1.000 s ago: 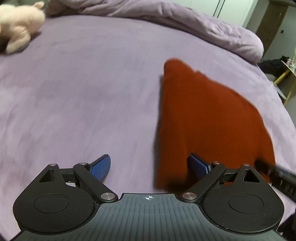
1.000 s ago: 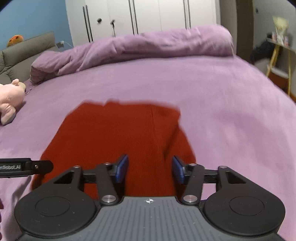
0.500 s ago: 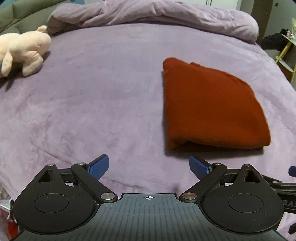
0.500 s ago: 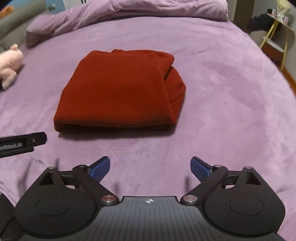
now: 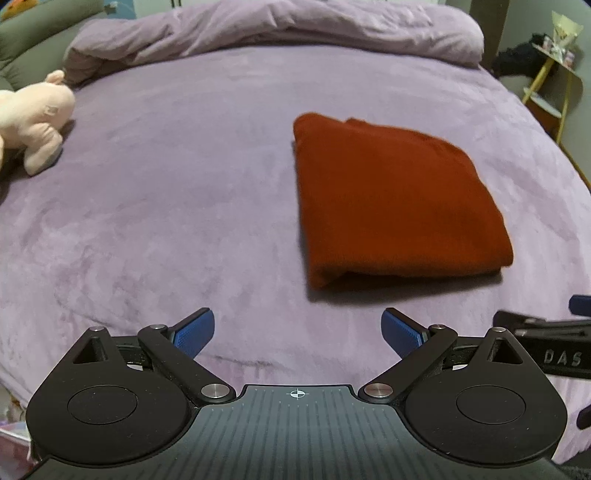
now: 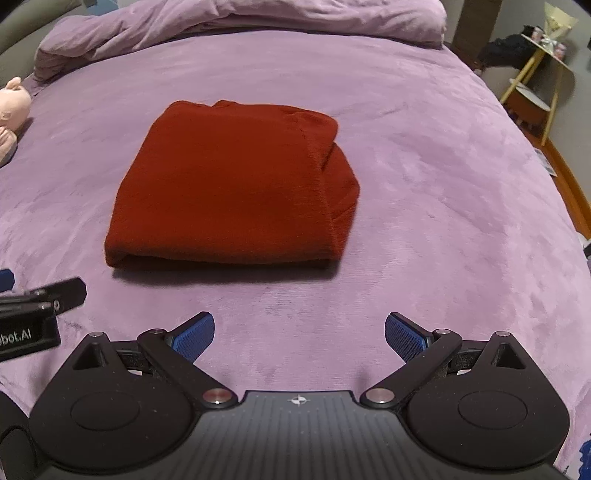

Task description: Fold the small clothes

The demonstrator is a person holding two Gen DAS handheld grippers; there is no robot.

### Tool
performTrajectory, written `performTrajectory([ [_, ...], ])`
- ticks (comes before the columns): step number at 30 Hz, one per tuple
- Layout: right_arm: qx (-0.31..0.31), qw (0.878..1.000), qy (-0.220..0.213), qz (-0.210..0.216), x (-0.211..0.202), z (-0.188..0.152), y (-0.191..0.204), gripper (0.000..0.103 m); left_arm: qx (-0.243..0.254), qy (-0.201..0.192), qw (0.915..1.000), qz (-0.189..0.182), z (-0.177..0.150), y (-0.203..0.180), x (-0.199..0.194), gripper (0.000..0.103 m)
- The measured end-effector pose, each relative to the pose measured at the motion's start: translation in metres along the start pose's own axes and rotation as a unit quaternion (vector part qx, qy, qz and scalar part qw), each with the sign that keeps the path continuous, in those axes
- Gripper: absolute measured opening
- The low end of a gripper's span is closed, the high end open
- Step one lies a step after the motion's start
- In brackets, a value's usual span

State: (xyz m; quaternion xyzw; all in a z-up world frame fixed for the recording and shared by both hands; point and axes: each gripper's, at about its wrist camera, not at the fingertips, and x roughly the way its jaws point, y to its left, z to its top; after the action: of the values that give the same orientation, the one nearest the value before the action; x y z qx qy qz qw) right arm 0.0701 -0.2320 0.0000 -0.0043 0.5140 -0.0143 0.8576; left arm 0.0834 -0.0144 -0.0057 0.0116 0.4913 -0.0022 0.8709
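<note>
A rust-red knit garment (image 5: 391, 199) lies folded into a thick rectangle on the purple bedspread (image 5: 184, 184); it also shows in the right wrist view (image 6: 232, 192). My left gripper (image 5: 298, 328) is open and empty, held back from the garment's near left corner. My right gripper (image 6: 300, 332) is open and empty, held back from the garment's near edge. Each gripper's body shows at the edge of the other's view: the right one (image 5: 546, 347) and the left one (image 6: 33, 314).
A pink plush toy (image 5: 33, 114) lies at the bed's far left. A bunched purple duvet (image 5: 277, 29) runs along the far side. A yellow-legged side table (image 6: 535, 85) stands off the bed's right edge.
Both grippers let go of the garment and pulled back toward the near edge of the bed. The right gripper's jaws opened wide. The garment now lies flat and still.
</note>
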Motion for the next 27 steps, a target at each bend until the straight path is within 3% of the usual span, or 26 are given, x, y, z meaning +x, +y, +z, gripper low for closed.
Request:
performTrajectory([
  [27,0.017,0.999,0.002,-0.028,-0.002,0.012,-0.008,0.099,0.007,0.023,0.9997,0.008,0.007,-0.007,0.005,0.100],
])
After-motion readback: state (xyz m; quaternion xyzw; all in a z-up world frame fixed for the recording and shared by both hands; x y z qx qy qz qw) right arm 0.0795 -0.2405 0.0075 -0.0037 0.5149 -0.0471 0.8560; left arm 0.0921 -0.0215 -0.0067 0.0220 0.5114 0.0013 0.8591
